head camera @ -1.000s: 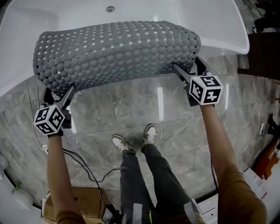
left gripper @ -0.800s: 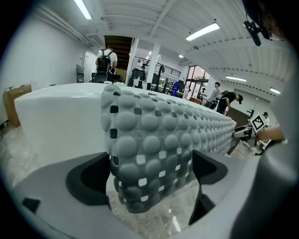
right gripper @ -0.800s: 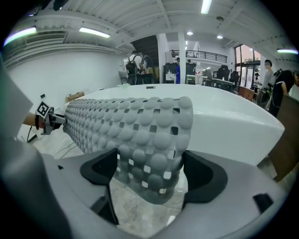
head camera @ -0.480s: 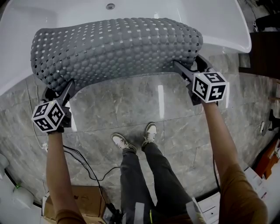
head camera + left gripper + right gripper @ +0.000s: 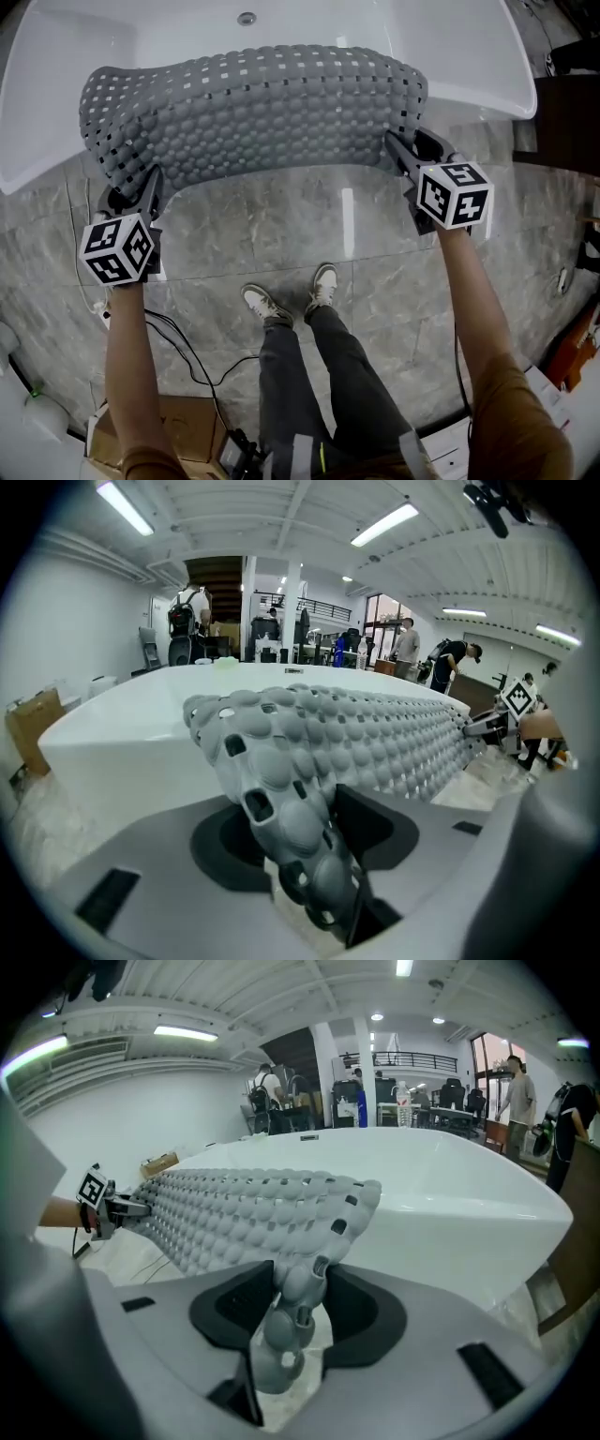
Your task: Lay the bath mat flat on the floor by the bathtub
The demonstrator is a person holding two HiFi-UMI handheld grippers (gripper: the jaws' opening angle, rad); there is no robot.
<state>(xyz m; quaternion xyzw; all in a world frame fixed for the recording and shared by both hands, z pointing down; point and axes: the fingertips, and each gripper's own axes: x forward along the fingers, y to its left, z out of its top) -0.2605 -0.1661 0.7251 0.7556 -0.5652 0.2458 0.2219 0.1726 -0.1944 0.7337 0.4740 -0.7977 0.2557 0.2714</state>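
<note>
Now, nearest us, both tools grip the bath mat point(image 5: 253, 112) by its near corners: left tool point(image 5: 148, 186) at 9 o'clock, right tool point(image 5: 405, 152) at 2 o'clock. Both sets of jaws have just been closing, and the bumpy edge is pinched between them. The mat is draped over the bathtub point(image 5: 469, 66) rim at 12 o'clock, not yet on the floor point(image 5: 281, 234). We'd lift both corners evenly, draw it toward 6 o'clock, keep it taut and lower it flat. No brand or text is readable; we see only square markers on the tools.
</note>
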